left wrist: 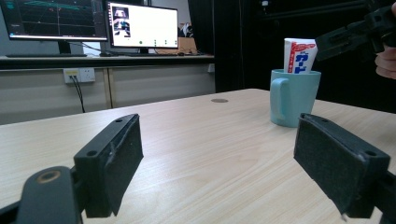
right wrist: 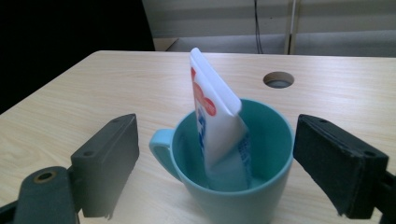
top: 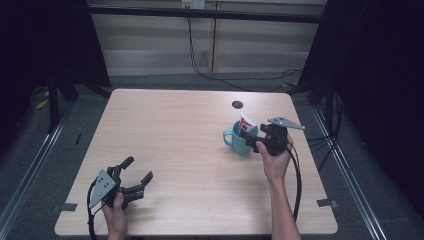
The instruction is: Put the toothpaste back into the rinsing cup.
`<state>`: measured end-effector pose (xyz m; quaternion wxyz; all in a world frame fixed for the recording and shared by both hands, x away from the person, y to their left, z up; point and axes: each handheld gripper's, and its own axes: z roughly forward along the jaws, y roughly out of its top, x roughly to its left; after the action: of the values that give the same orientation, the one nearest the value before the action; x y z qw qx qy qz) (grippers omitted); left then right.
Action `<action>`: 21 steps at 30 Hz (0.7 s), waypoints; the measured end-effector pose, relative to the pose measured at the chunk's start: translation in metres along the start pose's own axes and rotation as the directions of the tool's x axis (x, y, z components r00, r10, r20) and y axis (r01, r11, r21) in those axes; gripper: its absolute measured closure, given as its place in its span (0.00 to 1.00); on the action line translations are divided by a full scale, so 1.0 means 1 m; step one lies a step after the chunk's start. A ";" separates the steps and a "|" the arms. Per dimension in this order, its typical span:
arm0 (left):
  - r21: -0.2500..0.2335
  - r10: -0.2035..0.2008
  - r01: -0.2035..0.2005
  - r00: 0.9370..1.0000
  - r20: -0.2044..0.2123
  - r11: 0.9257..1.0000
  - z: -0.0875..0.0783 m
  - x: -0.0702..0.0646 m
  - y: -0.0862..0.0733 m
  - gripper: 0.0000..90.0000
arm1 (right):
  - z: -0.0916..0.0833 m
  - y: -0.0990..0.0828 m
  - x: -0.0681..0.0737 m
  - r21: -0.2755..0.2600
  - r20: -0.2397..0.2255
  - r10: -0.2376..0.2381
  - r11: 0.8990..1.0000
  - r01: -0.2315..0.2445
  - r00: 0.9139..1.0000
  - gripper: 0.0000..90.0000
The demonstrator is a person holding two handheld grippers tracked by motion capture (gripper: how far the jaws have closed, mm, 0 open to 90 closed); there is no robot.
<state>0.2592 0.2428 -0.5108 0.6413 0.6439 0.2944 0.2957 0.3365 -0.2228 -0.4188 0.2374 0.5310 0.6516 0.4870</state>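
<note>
Toothpaste tube [right wrist: 217, 126] stands tilted inside the teal mug [right wrist: 275, 154], its flat crimped end sticking up above the rim and its lower part down in the cup; you can make out red and blue print on its white body. The mug sits on the right half of the wooden table [top: 185, 145], with its handle turned toward the table's middle and the round cable hole [top: 237, 104] a little behind it. Your right gripper [top: 253, 142] is just beside the mug on its right, jaws spread wide with the mug between them and neither pad touching tube or cup. Your left gripper [top: 137, 170] rests well apart, near the front left corner of the table, jaws also wide apart with nothing between them
</note>
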 end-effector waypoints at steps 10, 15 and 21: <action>-0.001 -0.002 0.002 1.000 0.001 1.000 0.000 0.000 0.000 0.17 | -0.011 -0.013 0.004 -0.022 0.013 0.004 1.000 -0.004 1.000 0.16; 0.001 -0.002 0.002 1.000 0.000 1.000 0.000 0.000 0.000 0.17 | -0.016 -0.024 0.006 -0.023 0.015 0.002 1.000 -0.002 1.000 0.16; 0.001 -0.002 0.002 1.000 0.000 1.000 0.000 0.000 0.000 0.17 | -0.026 -0.041 0.008 -0.034 0.020 0.015 0.999 -0.014 1.000 0.16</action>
<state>0.2589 0.2427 -0.5108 0.6414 0.6438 0.2953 0.2948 0.2934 -0.2236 -0.4425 0.2495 0.5367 0.6367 0.4943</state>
